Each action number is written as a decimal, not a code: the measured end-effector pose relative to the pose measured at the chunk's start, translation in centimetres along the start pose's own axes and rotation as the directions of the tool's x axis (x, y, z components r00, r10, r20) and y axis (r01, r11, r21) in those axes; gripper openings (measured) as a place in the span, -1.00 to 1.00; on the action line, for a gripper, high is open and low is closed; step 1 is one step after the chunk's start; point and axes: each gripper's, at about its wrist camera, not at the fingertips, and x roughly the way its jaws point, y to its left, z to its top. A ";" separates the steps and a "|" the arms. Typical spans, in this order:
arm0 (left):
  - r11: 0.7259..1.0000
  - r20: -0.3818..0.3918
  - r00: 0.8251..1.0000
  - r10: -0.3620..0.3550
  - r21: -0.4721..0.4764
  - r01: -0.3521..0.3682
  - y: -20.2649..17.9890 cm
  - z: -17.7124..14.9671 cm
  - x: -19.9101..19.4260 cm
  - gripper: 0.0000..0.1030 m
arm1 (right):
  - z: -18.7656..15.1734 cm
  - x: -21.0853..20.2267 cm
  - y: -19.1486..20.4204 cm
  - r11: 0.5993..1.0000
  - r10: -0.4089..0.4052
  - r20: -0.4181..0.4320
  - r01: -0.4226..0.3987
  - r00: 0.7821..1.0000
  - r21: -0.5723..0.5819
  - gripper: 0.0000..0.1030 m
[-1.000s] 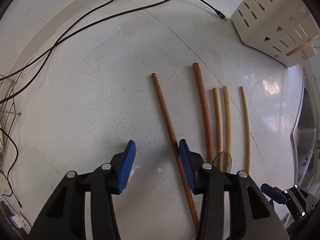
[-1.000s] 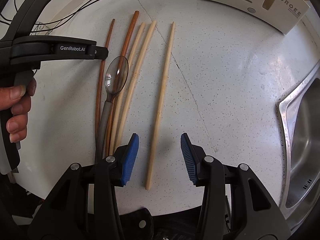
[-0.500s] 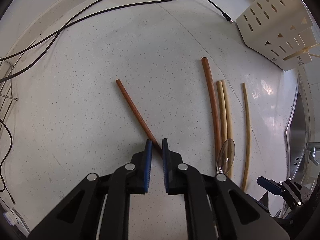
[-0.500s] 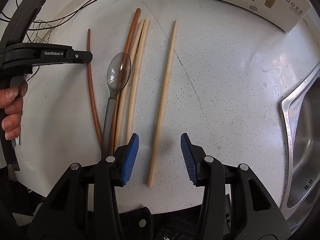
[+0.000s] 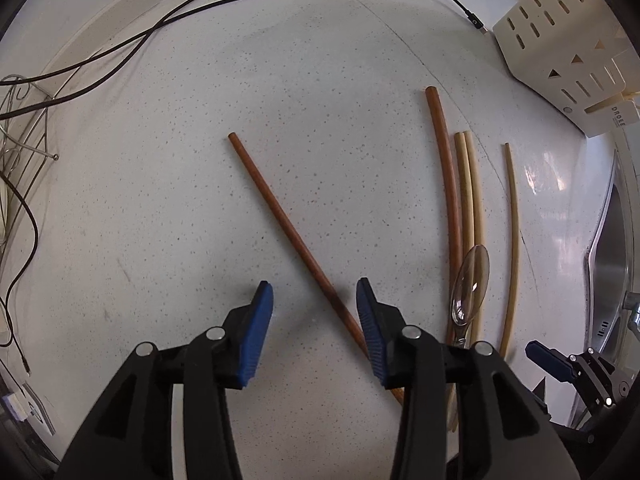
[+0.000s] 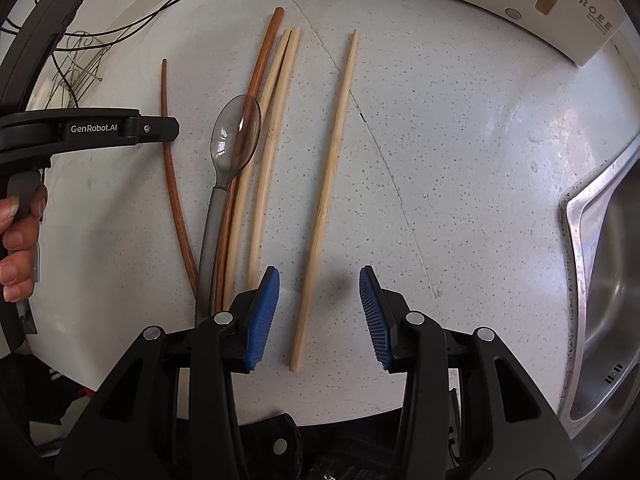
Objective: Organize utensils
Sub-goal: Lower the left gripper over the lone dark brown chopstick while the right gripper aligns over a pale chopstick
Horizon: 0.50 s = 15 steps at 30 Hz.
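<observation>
A thin brown chopstick point(image 5: 288, 228) lies slanted on the white counter, set apart from the others; it also shows in the right wrist view point(image 6: 173, 176). My left gripper point(image 5: 314, 324) is open, its fingers on either side of the stick's near part. A thicker brown chopstick point(image 5: 447, 184), two pale chopsticks point(image 5: 470, 208) and a clear plastic spoon point(image 5: 471, 284) lie together to the right. A single pale chopstick point(image 6: 330, 184) lies alone, and my right gripper point(image 6: 319, 314) is open over its near end.
A cream slotted utensil holder point(image 5: 560, 48) lies at the far right; it also shows in the right wrist view point(image 6: 520, 4). A steel sink point(image 6: 604, 280) is at the right. Black cables point(image 5: 160, 24) and a wire rack point(image 5: 24, 132) are at the far left.
My left gripper shut on the thin brown chopstick, swung its far end to the left away from the group, then opened and let it go. My right gripper stayed open in place.
</observation>
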 end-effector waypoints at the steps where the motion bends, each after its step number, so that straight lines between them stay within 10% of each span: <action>1: 1.000 -0.009 1.000 0.002 -0.019 -0.002 0.3 -0.3 0.0 -0.17 | 0.0 -0.1 0.0 1.000 0.001 0.002 -0.001 1.000 -0.002 -0.22; 15: 0.990 -0.036 0.998 -0.044 -0.138 0.039 2.2 -3.8 -0.7 -0.16 | -0.2 -0.3 0.1 1.000 0.010 -0.004 -0.010 1.000 -0.024 -0.22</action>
